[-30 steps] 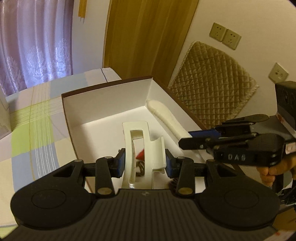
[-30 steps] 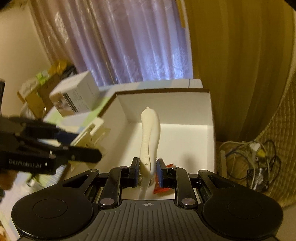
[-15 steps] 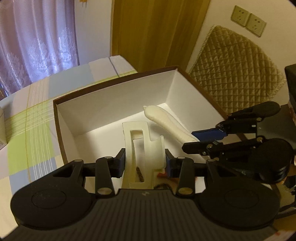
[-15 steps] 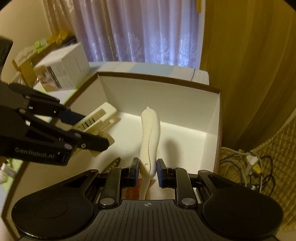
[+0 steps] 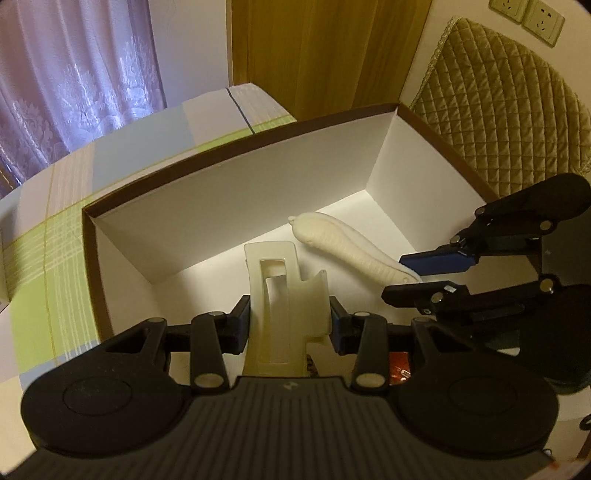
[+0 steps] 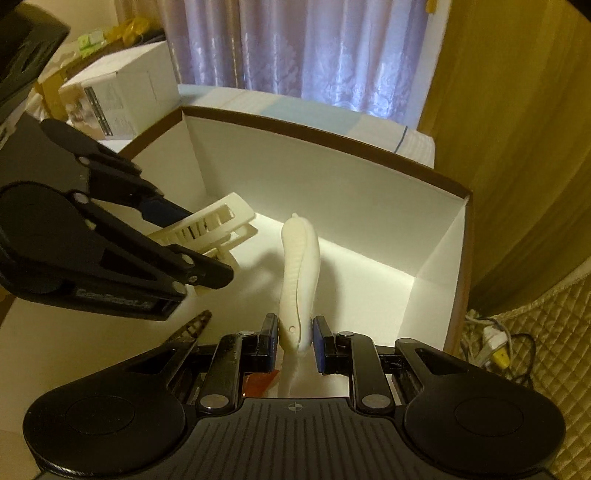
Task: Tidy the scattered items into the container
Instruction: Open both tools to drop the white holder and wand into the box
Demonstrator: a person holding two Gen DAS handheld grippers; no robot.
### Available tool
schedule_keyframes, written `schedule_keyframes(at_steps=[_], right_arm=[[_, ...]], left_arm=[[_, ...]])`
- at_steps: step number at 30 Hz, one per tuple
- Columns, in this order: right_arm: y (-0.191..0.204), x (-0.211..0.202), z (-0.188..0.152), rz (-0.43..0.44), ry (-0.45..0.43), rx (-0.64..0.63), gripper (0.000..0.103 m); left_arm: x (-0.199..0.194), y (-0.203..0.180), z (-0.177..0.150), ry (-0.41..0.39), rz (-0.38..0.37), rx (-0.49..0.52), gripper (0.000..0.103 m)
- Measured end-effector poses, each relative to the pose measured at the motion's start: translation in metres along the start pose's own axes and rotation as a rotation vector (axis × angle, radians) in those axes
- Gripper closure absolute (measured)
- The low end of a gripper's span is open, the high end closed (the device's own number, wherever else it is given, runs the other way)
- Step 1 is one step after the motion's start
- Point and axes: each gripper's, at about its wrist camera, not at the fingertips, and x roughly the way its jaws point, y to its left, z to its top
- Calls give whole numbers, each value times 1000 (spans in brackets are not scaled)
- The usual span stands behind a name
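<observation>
A white box with a brown rim (image 5: 240, 206) (image 6: 332, 173) lies open on a checked cloth. My left gripper (image 5: 288, 325) (image 6: 195, 240) is shut on a cream slotted plastic holder (image 5: 295, 291) (image 6: 218, 218), held over the box floor. My right gripper (image 6: 295, 339) (image 5: 421, 275) is shut on the near end of a cream curved handle (image 6: 299, 258) (image 5: 343, 243), whose far tip points toward the back wall inside the box. A red item (image 6: 258, 384) and a dark ridged piece (image 6: 192, 325) lie on the box floor near my fingers.
A white carton (image 6: 122, 92) stands left of the box. Cables and a plug (image 6: 491, 339) lie on the floor to the right. A quilted cover (image 5: 498, 122) and wall sockets (image 5: 528, 18) are behind the box; curtains hang at the back.
Both grippers have tipped forward and sunk deeper into the box, each keeping its item. The two grippers now sit closer together.
</observation>
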Motion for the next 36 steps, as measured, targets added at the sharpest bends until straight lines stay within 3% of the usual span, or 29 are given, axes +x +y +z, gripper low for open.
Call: schedule_keyframes(at_steps=[21, 23, 25, 27, 36], right_arm=[[4, 9, 2, -37, 15, -46, 84], [4, 7, 0, -25, 18, -40, 75], [7, 2, -3, -3, -3, -50, 55], [11, -3, -4, 22, -27, -58, 41], [27, -21, -10, 23, -63, -70, 12]], left_arm=[[22, -4, 6, 60, 80, 4, 65], [20, -4, 6, 58, 77, 0, 62], [16, -5, 5, 54, 73, 6, 59], [14, -7, 4, 51, 76, 20, 57], [-12, -17, -7, 19, 62, 35, 37]])
